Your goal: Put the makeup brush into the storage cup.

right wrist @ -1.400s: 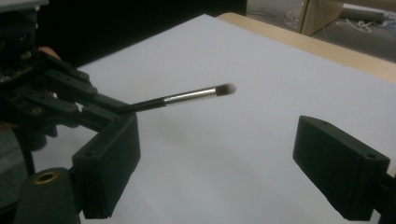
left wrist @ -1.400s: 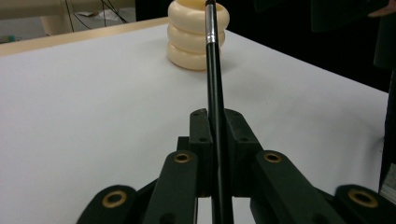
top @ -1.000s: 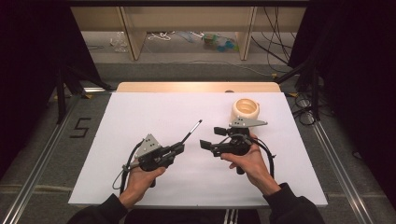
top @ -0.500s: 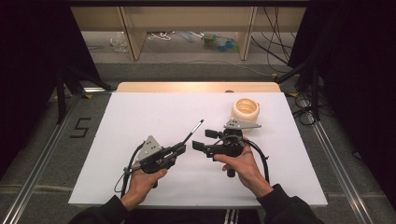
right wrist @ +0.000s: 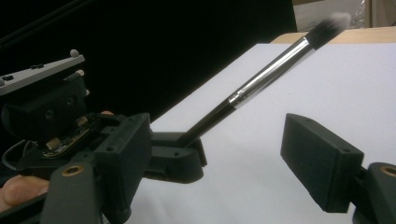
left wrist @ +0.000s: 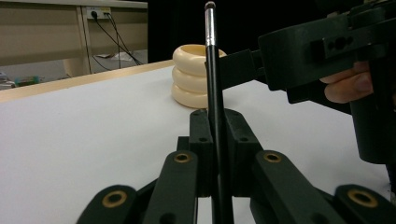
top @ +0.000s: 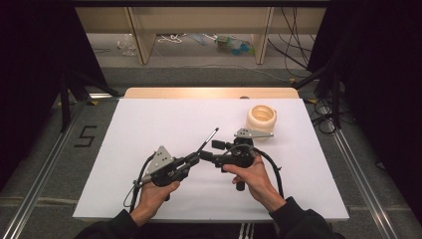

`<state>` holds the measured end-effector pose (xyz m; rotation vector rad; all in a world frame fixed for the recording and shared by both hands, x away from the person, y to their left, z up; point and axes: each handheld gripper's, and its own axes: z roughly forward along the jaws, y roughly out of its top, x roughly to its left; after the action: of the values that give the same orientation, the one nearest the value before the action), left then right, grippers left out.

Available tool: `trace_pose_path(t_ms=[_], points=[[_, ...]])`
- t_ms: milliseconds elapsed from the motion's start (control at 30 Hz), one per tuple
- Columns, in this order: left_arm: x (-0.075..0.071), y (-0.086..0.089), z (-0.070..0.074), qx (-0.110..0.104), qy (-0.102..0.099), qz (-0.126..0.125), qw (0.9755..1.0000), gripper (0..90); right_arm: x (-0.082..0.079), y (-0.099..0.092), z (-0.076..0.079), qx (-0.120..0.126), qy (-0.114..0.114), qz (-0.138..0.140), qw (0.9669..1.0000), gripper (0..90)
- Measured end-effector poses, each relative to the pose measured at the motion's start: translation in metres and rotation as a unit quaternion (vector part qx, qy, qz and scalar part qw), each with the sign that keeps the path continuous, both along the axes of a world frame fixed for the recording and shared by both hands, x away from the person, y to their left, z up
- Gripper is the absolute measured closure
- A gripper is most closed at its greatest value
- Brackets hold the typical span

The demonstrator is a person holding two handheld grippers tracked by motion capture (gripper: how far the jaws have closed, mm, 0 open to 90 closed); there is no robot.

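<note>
Holding the brush (top: 208, 140) by its handle base, the left tool (top: 191, 160) sits near the counter (top: 149, 124) centre in the high view, with the brush slanting up toward one o'clock. The right tool (top: 209, 151) points toward nine o'clock, its jaws either side of the handle and just beside the left tool's tips. A cream ringed holder (top: 261, 116) stands at two o'clock from both tools, well apart from the brush.

Left gripper view: the left tool (left wrist: 217, 144) is clenched on the brush (left wrist: 212, 84), which rises toward twelve o'clock. The holder (left wrist: 189, 77) stands behind it; the right tool (left wrist: 243, 70) enters from three o'clock, level with the upper handle.

Right gripper view: the right tool (right wrist: 215, 154) is released, its pads apart. Its jaws have just been closing, with the brush (right wrist: 261, 79) between them but untouched. The bristles point toward one o'clock.

Hazards, as a judgement:
- Closing off-centre could lever the thin handle sideways out of the left tool's grip.
- Releasing the left tool before the right pads seat could drop the brush onto the counter.
- The tool tips are crowded; a collision could knock the handover out of line.
</note>
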<state>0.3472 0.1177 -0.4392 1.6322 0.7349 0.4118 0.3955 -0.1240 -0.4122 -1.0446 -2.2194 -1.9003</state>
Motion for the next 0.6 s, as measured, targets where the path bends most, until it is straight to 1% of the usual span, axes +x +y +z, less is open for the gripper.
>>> trace_pose_path(t_ms=[33, 100, 167, 200, 267, 333, 400, 467, 567, 600], points=[[-0.0005, -0.0005, -0.0002, -0.003, 0.003, 0.002, 1.0000, 83.0, -0.0008, 0.0001, 0.0005, 0.000, 0.008, 0.001, 1.0000, 28.6], [-0.0013, -0.0009, -0.0003, -0.004, 0.001, 0.002, 1.0000, 83.0, 0.0002, 0.0007, -0.0005, 0.002, 0.008, 0.001, 1.0000, 29.6], [-0.0021, -0.0017, -0.0001, -0.004, 0.001, 0.004, 1.0000, 83.0, 0.0014, 0.0012, -0.0017, 0.008, 0.008, 0.003, 0.9999, 32.6], [-0.0018, -0.0019, -0.0001, -0.005, -0.002, -0.001, 1.0000, 83.0, 0.0006, 0.0014, -0.0013, 0.010, 0.015, 0.006, 0.9998, 33.4], [-0.0029, -0.0030, -0.0003, -0.009, 0.002, 0.002, 1.0000, 83.0, 0.0014, 0.0020, -0.0020, 0.013, 0.014, 0.006, 0.9998, 34.6], [-0.0034, -0.0034, 0.0002, -0.007, -0.004, -0.003, 1.0000, 83.0, 0.0017, 0.0022, -0.0022, 0.019, 0.019, 0.008, 0.9996, 37.1], [-0.0046, -0.0049, 0.0003, -0.011, 0.001, -0.001, 0.9999, 83.0, 0.0029, 0.0025, -0.0030, 0.022, 0.015, 0.007, 0.9996, 38.7], [-0.0047, -0.0050, 0.0003, -0.006, -0.005, -0.004, 1.0000, 83.0, 0.0027, 0.0028, -0.0031, 0.026, 0.026, 0.010, 0.9993, 39.6], [-0.0053, -0.0058, 0.0004, -0.010, -0.003, -0.004, 0.9999, 83.0, 0.0026, 0.0027, -0.0027, 0.029, 0.026, 0.011, 0.9992, 43.2], [-0.0054, -0.0058, 0.0004, -0.009, -0.002, -0.007, 0.9999, 83.0, 0.0034, 0.0026, -0.0031, 0.032, 0.018, 0.011, 0.9993, 44.0]])
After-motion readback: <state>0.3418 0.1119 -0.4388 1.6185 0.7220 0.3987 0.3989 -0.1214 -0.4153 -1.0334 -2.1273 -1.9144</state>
